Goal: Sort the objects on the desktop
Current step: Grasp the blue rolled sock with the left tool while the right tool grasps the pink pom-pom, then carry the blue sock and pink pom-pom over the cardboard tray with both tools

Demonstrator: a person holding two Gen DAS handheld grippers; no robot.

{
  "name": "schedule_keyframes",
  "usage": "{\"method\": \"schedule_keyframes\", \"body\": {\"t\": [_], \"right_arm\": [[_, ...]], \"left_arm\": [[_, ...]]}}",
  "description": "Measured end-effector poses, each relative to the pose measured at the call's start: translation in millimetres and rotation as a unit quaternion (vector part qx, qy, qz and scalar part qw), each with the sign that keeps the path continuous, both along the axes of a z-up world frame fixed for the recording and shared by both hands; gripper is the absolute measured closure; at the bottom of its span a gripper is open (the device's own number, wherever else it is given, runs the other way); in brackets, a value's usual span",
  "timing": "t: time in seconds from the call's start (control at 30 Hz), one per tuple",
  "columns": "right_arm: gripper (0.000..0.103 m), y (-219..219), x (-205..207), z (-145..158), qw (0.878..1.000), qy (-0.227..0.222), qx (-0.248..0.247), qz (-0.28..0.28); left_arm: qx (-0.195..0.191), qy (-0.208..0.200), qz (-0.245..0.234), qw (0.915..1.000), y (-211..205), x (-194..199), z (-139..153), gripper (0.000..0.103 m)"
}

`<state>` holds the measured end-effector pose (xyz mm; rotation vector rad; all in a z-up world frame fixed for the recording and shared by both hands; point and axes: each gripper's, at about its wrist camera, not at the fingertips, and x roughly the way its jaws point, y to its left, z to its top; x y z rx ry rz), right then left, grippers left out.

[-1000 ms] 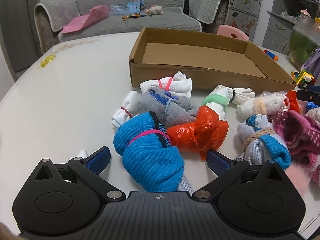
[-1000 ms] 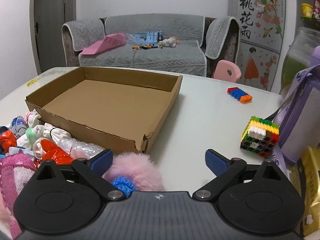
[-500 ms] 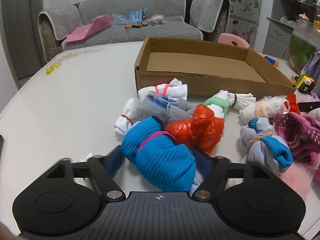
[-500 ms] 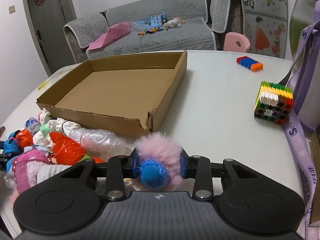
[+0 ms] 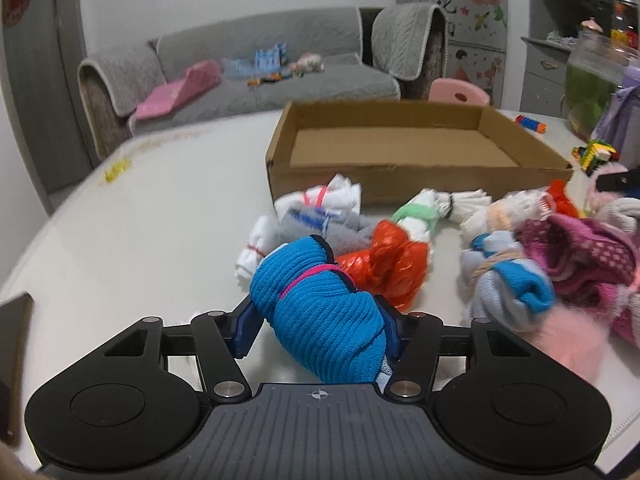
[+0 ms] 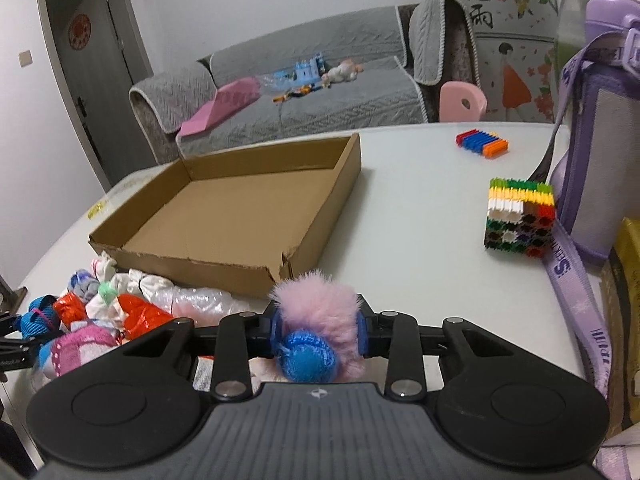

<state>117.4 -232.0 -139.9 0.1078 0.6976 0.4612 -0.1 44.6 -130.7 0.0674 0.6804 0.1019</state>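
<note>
Setting: a living room with a grey sofa (image 5: 280, 64) at the far wall; in front of it a white table (image 5: 140, 216) on which we work.

Containers: one shallow cardboard box (image 5: 400, 148), open at the top, standing far of centre on the table. We see only bare cardboard inside it. At the right edge we note a purple water bottle (image 6: 600, 128) with a strap and a glass jar (image 5: 596, 80) of green contents; what either holds beyond that we cannot tell.

Loose items, near side of the box: a heap of bundled socks and bags, among them a white bundle with pink band (image 5: 320, 200), a grey bundle (image 5: 320, 224), an orange plastic bundle (image 5: 388, 264), a green-and-white bundle (image 5: 420, 216) and a magenta dotted sock (image 5: 580, 256). To the right of the box, a multicoloured block cube (image 6: 520, 216) and a strip of coloured bricks (image 6: 482, 144).

Left gripper (image 5: 320, 330): its jaws have just been closing and now clamp the blue sock bundle (image 5: 316, 312), which sits between the pads at the near left end of the heap.

Right gripper (image 6: 320, 330): pressed together on the pink fluffy bundle (image 6: 316, 308) with its blue knitted end, held just near of the box's right front corner.
</note>
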Motion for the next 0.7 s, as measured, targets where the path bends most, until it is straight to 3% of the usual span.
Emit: {"method": "schedule_keyframes", "body": {"t": [0.23, 0.43, 0.57, 0.7], "right_arm": [[0.072, -7.7, -8.8, 19.0, 0.999, -0.041, 0.021, -0.010], [0.076, -8.6, -11.5, 50.3, 0.993, -0.083, 0.078, -0.008], [0.082, -3.5, 2.6, 53.0, 0.993, -0.070, 0.099, -0.002], [0.080, 10.0, 14.3, 25.8, 0.999, -0.031, 0.041, 0.006]], "left_arm": [[0.007, -0.037, -0.011, 0.9992, -2.8, -19.8, 36.6, 0.039], [-0.002, -0.073, -0.015, 0.9972, -2.5, 4.0, 76.0, 0.039], [-0.021, -0.082, -0.021, 0.9962, -5.1, 30.0, 84.5, 0.039], [-0.026, -0.074, -0.028, 0.9965, -8.6, 41.2, 71.9, 0.039]]}}
